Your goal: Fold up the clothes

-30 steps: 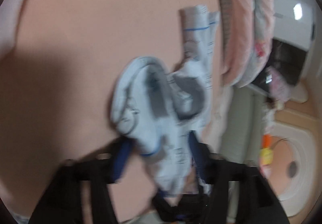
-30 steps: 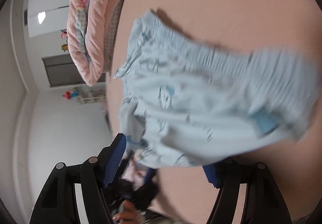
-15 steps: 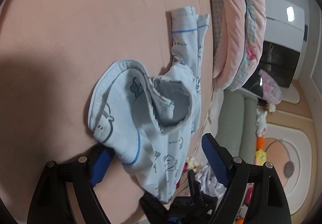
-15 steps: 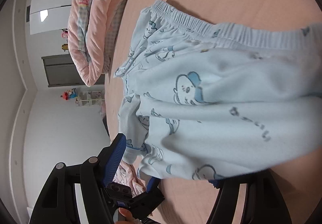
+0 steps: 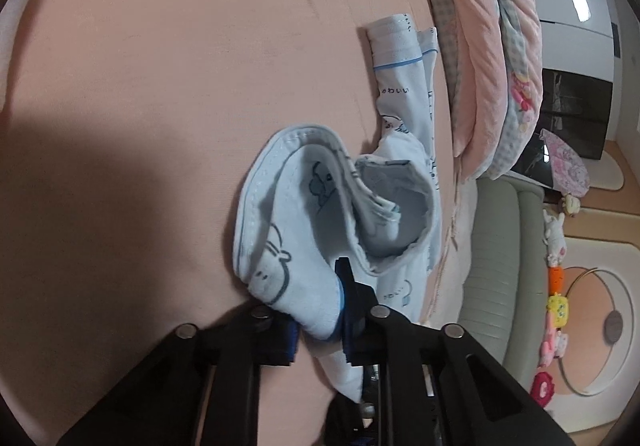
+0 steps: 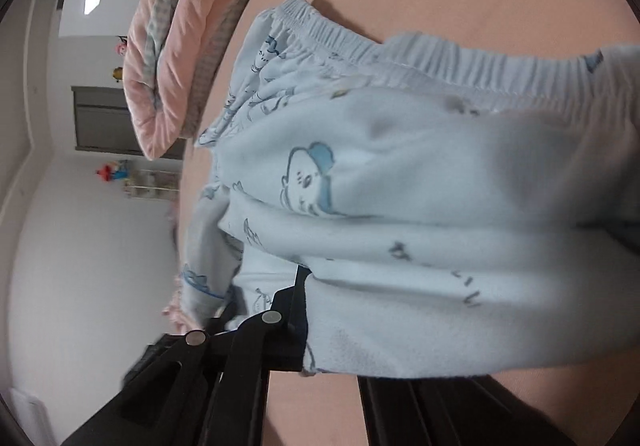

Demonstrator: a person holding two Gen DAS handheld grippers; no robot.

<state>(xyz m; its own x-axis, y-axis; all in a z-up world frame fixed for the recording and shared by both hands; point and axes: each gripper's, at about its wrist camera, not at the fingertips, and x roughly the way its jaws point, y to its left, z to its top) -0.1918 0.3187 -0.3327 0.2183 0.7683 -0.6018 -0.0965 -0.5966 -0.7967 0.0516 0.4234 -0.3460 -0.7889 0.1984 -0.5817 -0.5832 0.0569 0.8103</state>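
One pyjama trousers [image 5: 320,213] (two cuffs [image 5: 394,41])

Indoor light, soft, moderately dim. Left wrist view: big dark shadow [image 5: 92,181] at 9 o'clock across pink bed sheet [image 5: 180,45]; bright ceiling lamp [image 5: 580,5] at 2 o'clock, slight glare. Right wrist view: lamp [image 6: 93,2] at 10 o'clock; pale blue garment [image 6: 400,205] soft, out of focus toward 3 o'clock. Both: heavy fisheye bending, black vignette at corners.

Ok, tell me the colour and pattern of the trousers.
Pale blue trousers with small cartoon characters and darker blue trim; clearest in the right wrist view.
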